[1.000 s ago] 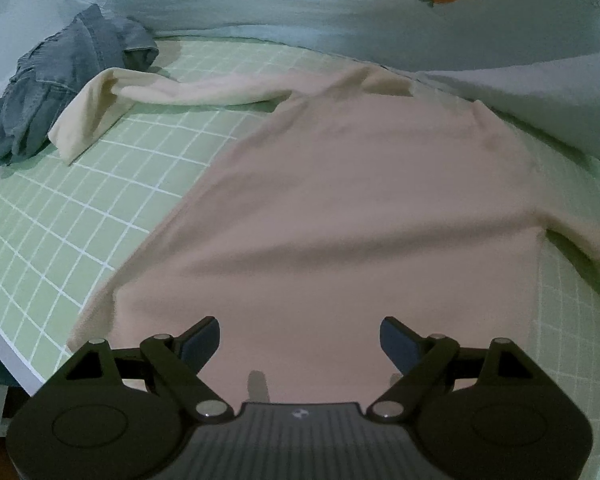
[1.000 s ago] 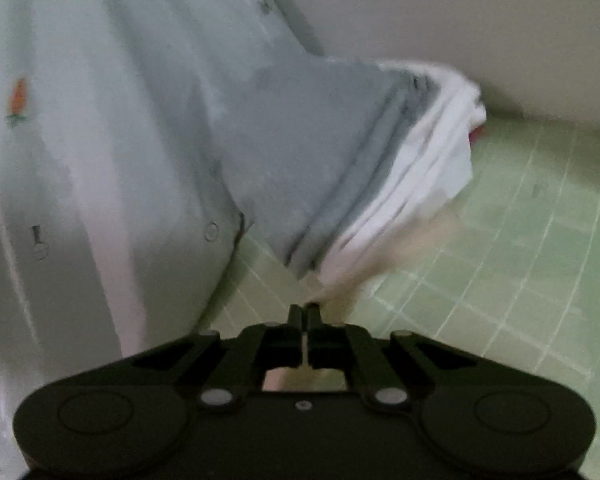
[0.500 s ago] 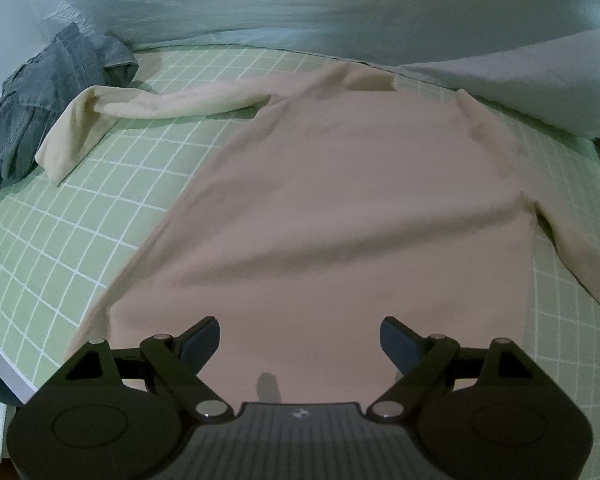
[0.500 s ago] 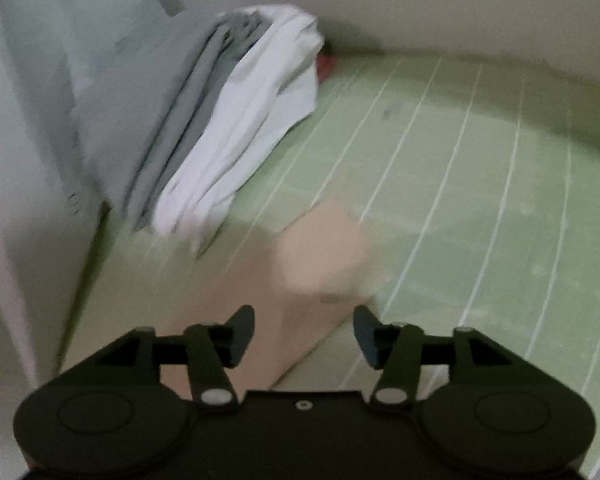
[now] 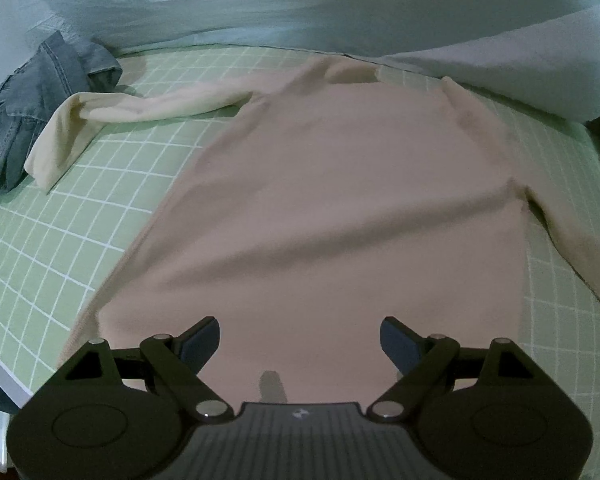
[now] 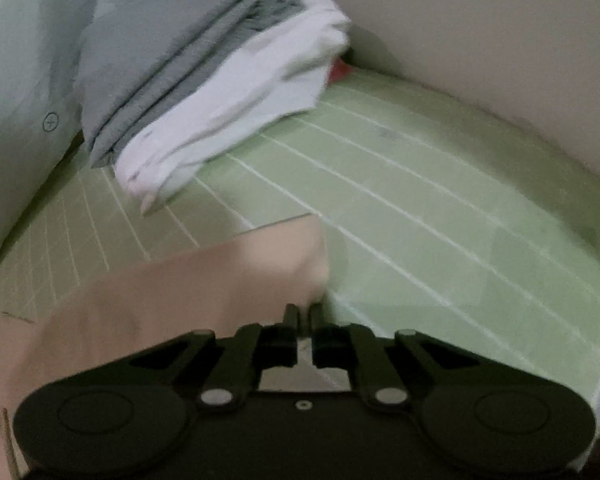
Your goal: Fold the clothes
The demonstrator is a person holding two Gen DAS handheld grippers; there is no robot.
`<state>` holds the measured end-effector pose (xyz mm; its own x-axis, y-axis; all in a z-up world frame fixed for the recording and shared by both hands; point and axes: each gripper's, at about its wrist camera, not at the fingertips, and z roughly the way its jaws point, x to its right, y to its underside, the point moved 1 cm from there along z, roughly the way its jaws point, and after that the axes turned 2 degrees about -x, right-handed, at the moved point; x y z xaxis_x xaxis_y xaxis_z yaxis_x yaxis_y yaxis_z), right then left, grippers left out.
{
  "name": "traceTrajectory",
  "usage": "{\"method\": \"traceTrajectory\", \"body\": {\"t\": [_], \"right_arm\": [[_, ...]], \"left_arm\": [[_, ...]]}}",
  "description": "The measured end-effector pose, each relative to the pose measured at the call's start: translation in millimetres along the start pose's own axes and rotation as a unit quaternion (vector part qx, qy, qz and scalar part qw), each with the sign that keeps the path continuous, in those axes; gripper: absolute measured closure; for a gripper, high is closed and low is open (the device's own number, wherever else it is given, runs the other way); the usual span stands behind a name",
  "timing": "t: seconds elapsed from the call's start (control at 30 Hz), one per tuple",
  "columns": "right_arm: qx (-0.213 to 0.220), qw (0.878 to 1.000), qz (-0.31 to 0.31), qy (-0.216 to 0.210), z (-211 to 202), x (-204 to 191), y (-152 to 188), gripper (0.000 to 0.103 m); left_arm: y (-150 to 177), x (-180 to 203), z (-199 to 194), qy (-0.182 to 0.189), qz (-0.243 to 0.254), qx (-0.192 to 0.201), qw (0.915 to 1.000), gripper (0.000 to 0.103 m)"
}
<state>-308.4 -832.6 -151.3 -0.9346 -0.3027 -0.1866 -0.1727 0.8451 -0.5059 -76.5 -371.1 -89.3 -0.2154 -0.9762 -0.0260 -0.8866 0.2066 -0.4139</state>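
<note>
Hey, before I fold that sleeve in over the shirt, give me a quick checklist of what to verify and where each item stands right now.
1. Right gripper shut at the sleeve cuff: ok, the jaws are together at the cuff's corner.
2. Cuff fabric actually pinched: cannot tell, the fingertips hide the contact.
3. Left gripper free: ok, open over the hem with nothing between its fingers.
4. Beige long-sleeve shirt lying flat: ok, only shallow creases.
5. Other sleeve straightened: not ok, it bends near the denim garment.
6. Folded stack clear of the cuff: ok, apart.

Bedroom: checked bedsheet (image 5: pixel 100 200), duvet (image 5: pixel 300 12)
</note>
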Motion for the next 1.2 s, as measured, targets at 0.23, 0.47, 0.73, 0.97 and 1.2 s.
{"method": "traceTrajectory", "body": {"t": [0.23,0.47,0.73,0.97,1.2], "right_arm": [[-0.064,0.997,-0.026,0.021,-37,5,46,0.091],[0.044,0.993,-0.106,0.017,-58,-30,21,0.026],[0.017,0.947,-0.287,-0.145,-1,-160,7,0.025],[-0.015,0.901,-0.373,-0.22,42,-267,21,0.036],[-0.015,0.884,-0.418,-0.209,56,-298,21,0.077]], "left_arm": [[4,-3,1,0.002,-0.006,-0.006,1.0,0.015],[9,-11,2,0.005,-0.019,-0.012,0.9997,0.015],[13,-22,0,-0.004,-0.04,-0.012,0.9991,0.015],[16,-37,3,-0.031,-0.083,-0.023,0.9958,0.015],[23,-53,8,-0.05,-0.144,-0.043,0.9874,0.015]]}}
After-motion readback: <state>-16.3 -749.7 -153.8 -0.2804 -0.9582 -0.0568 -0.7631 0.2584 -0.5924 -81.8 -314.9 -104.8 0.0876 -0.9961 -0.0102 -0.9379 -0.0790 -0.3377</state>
